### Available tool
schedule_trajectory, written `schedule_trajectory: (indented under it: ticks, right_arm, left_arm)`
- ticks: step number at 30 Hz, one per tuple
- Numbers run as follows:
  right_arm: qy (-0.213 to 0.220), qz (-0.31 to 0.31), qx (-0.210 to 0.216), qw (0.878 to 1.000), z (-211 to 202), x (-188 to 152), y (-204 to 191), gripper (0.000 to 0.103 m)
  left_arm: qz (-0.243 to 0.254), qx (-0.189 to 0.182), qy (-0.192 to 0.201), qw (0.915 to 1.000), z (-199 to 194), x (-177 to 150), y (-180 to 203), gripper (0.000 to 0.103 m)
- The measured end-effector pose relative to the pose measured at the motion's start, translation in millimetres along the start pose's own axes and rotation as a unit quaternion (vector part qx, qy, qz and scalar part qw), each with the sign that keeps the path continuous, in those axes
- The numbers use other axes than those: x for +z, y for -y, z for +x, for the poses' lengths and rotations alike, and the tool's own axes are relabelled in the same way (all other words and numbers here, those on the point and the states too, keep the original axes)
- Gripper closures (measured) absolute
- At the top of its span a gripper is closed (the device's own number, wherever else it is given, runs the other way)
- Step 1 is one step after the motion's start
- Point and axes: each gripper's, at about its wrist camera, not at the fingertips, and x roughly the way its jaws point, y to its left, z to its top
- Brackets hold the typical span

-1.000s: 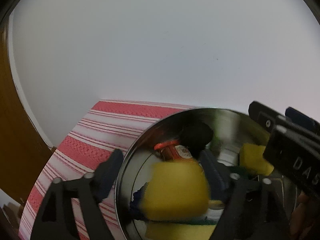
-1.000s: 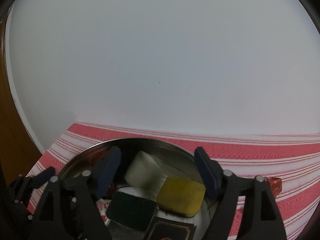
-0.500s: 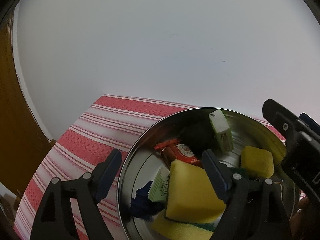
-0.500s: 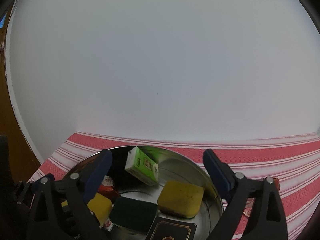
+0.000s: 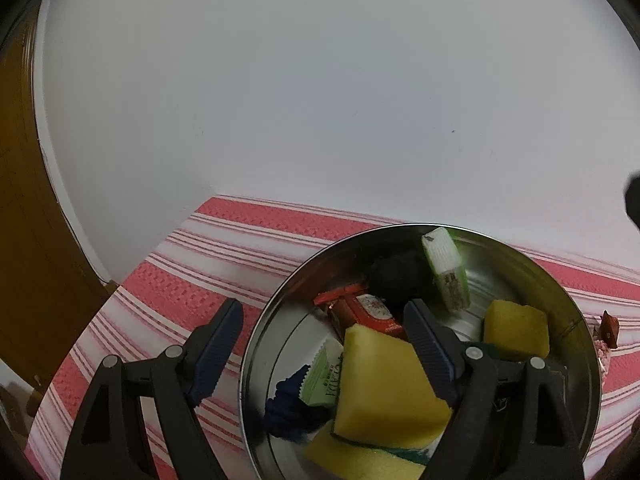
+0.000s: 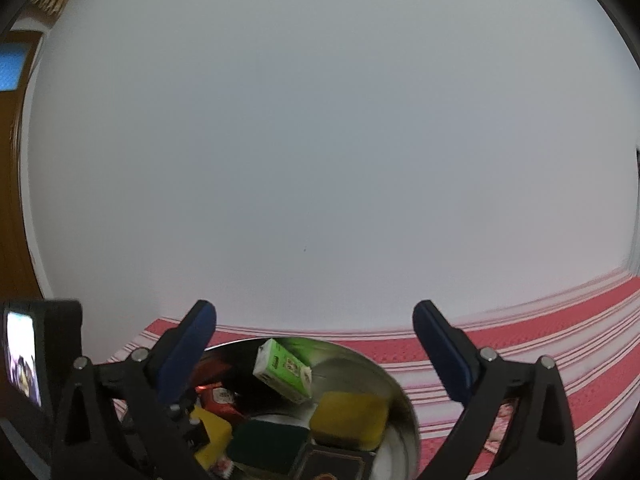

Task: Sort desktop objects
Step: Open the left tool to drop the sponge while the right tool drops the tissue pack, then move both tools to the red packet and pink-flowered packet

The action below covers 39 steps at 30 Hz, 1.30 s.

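A shiny metal bowl point(image 5: 280, 292) point(image 6: 396, 376) stands on the red-striped cloth point(image 5: 192, 280) and holds several things. A green tissue pack point(image 5: 446, 276) point(image 6: 284, 368) leans against its far wall. Below it lie two yellow sponges point(image 5: 384, 384) point(image 5: 516, 334), a red packet point(image 5: 364, 312) and a dark green pad point(image 6: 268, 446). My left gripper point(image 5: 323, 306) is open and straddles the bowl's left rim, one finger outside, one inside. My right gripper point(image 6: 312, 312) hangs above the bowl's near side. Its jaws are opening wide with nothing between them.
A red wrapper point(image 5: 610, 326) and a pink one point(image 6: 500, 424) lie on the cloth to the right of the bowl. A white wall rises just behind the table. A brown wooden door point(image 5: 24, 240) stands at the left.
The yellow sponge and the green tissue pack dropped into the bowl and came to rest. My right gripper spread its jaws and pulled back and up. The left gripper stayed put.
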Motion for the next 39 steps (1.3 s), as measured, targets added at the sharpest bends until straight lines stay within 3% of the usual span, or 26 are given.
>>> schedule_trajectory:
  ticks: [10, 19, 23, 25, 31, 35, 38, 39]
  right_arm:
    - [0.014, -0.024, -0.063, 0.998, -26, -21, 51, 0.002]
    - [-0.039, 0.019, -0.172, 0.984, -23, -30, 152, 0.002]
    - [-0.068, 0.042, -0.196, 0.977, -16, -34, 194, 0.002]
    - [-0.093, 0.055, -0.183, 0.977, -17, -34, 210, 0.002]
    - [-0.153, 0.059, -0.134, 0.977, 5, -49, 222, 0.005]
    - [-0.173, 0.056, -0.096, 0.979, 19, -50, 221, 0.005]
    - [-0.199, 0.062, -0.055, 0.976, 39, -54, 221, 0.005]
    - [-0.21, 0.058, -0.048, 0.975, 47, -56, 219, 0.005]
  left_arm:
    - [0.008, -0.009, 0.05, 0.9987, -16, -4, 14, 0.019]
    - [0.022, -0.036, 0.114, 0.9926, -35, -11, 32, 0.019]
    - [0.035, -0.064, 0.139, 0.9876, -47, -15, 44, 0.019]
    - [0.052, -0.075, 0.153, 0.9841, -55, -18, 54, 0.019]
    - [0.119, -0.173, 0.164, 0.9638, -78, -33, 86, 0.019]
    - [0.183, -0.245, 0.165, 0.9375, -98, -50, 115, 0.019]
    - [0.237, -0.275, 0.188, 0.9128, -120, -68, 138, 0.019]
    - [0.246, -0.279, 0.19, 0.9086, -121, -71, 143, 0.019]
